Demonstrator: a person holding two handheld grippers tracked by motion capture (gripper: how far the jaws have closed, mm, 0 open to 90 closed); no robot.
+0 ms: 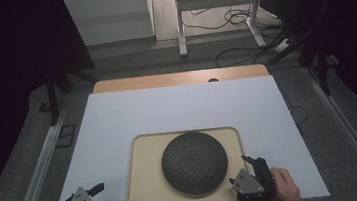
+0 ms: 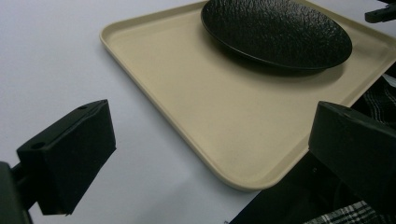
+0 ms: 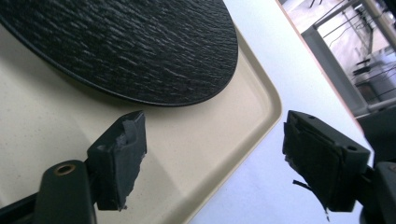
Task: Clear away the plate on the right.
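Straddling the tray point(image 1: 144, 197) corners, both grippers' jaws spread, pinching nothing; plate point(image 3: 140, 42) cut off above the right gripper point(image 3: 212, 163).

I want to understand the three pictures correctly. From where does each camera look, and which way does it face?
High view: above the near edge, facing forward and down on the white table; left gripper, right gripper and a hand show.
Left gripper view: on the left gripper, facing the tray corner between its open jaws.
Right gripper view: on the right gripper, facing the tray rim between its open jaws.
All share the black plate.
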